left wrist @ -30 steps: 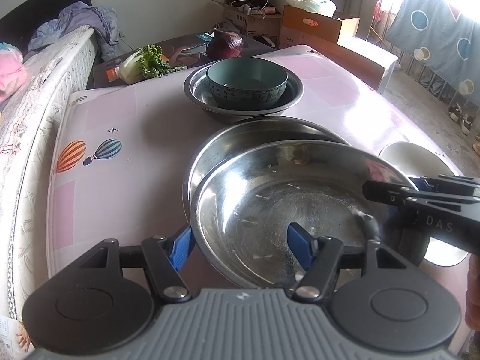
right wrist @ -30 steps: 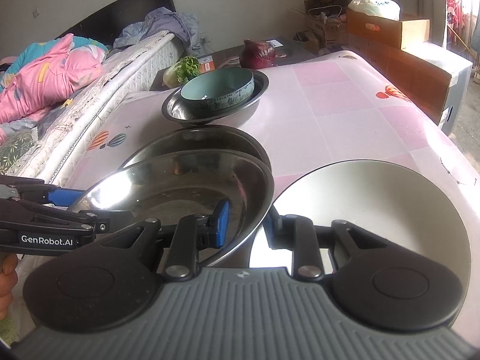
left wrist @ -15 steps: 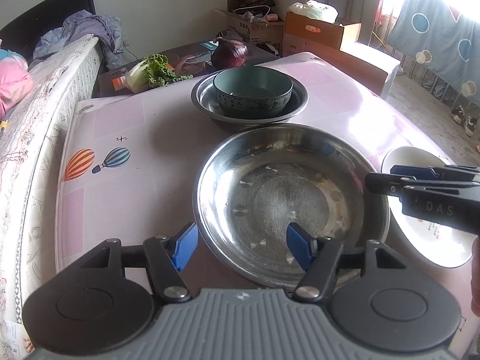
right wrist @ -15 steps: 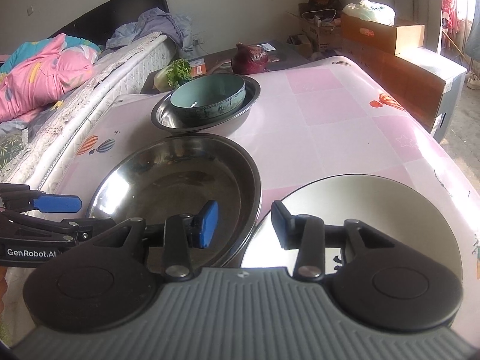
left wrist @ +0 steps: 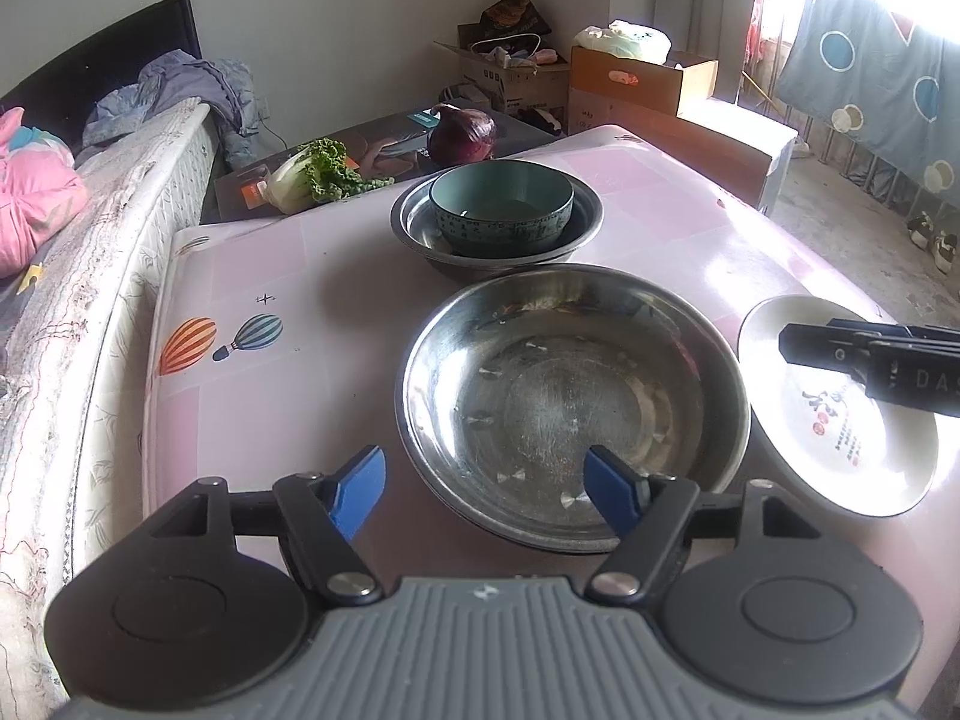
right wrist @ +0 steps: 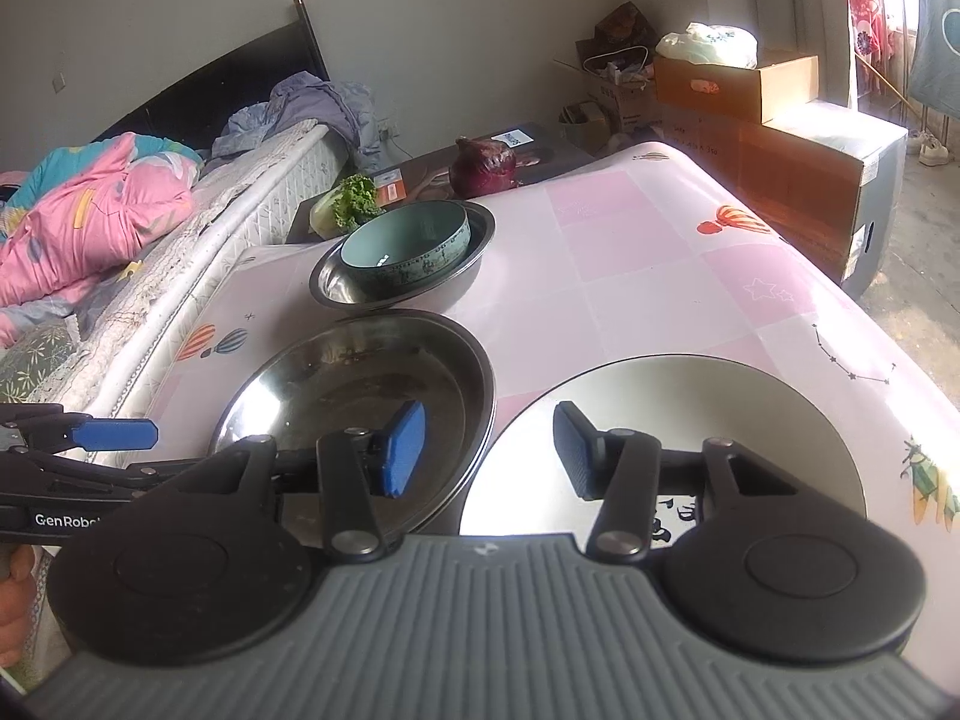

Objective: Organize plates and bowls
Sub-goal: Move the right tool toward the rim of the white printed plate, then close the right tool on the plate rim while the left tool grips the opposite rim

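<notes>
Nearest in the left wrist view, the left gripper [left wrist: 486,495] has its blue fingers [left wrist: 358,492] apart; they have just been opening, and the near rim of the wide stainless-steel basin [left wrist: 570,396] lies between them untouched. The basin sits on the pink balloon-patterned counter [left wrist: 252,264], seemingly nested on a second steel basin whose edge shows beneath; whether they are two, the frames barely tell. It holds nothing but a few specks.

The right gripper [right wrist: 489,450] likewise stands with fingers apart, just opened, one inside the basin's right rim, the other over the white printed ceramic plate [right wrist: 750,408], which lies just right of the basin and is empty.

The basin looks light, stiff and slippery; its thin rolled rim is probably the only hold. The plate is likely heavier and breakable, best pinched at its raised edge.

Beyond the fingers, a smaller steel bowl [left wrist: 414,228] carries a teal ceramic bowl [left wrist: 501,207] inside it, itself empty.
</notes>
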`<action>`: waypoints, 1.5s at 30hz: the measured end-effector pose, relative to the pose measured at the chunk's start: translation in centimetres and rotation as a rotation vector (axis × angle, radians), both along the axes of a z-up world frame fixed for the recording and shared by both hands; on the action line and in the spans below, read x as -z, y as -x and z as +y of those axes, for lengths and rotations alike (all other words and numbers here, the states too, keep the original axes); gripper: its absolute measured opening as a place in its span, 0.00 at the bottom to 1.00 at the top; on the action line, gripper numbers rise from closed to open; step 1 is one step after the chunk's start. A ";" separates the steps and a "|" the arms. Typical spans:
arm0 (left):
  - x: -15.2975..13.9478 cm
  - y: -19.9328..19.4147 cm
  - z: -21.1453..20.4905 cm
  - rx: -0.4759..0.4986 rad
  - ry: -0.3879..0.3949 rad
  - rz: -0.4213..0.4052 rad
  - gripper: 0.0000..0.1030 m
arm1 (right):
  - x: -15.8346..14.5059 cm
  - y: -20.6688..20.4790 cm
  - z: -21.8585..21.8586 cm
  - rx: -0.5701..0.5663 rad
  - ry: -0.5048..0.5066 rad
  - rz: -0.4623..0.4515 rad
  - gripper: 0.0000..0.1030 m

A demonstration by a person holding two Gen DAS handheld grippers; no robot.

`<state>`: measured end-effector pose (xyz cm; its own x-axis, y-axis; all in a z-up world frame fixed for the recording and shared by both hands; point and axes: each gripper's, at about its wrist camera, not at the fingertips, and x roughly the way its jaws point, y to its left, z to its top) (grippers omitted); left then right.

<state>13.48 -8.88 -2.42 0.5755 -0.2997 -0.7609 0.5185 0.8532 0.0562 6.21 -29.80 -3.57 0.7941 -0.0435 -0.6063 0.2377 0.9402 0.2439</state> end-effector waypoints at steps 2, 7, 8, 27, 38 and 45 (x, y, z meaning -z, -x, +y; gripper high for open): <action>-0.2 0.6 0.0 0.001 0.002 -0.005 0.77 | -0.2 0.8 -0.2 0.007 -0.005 -0.007 0.46; -0.6 2.0 -0.1 0.009 0.025 -0.004 0.80 | -0.2 3.2 -1.2 0.032 -0.037 -0.026 0.47; -0.6 2.4 -0.2 0.013 0.027 -0.004 0.80 | -0.2 3.5 -1.3 0.035 -0.042 -0.028 0.47; 2.1 8.1 -4.9 0.106 0.310 0.092 0.80 | 3.1 11.8 -11.5 0.110 -0.186 -0.086 0.47; 5.2 6.5 -9.5 0.031 0.332 0.162 0.63 | 6.4 7.1 -19.4 0.068 -0.300 -0.071 0.45; 6.3 6.0 -11.2 0.001 0.308 0.161 0.40 | 9.1 3.9 -21.1 0.002 -0.408 -0.039 0.21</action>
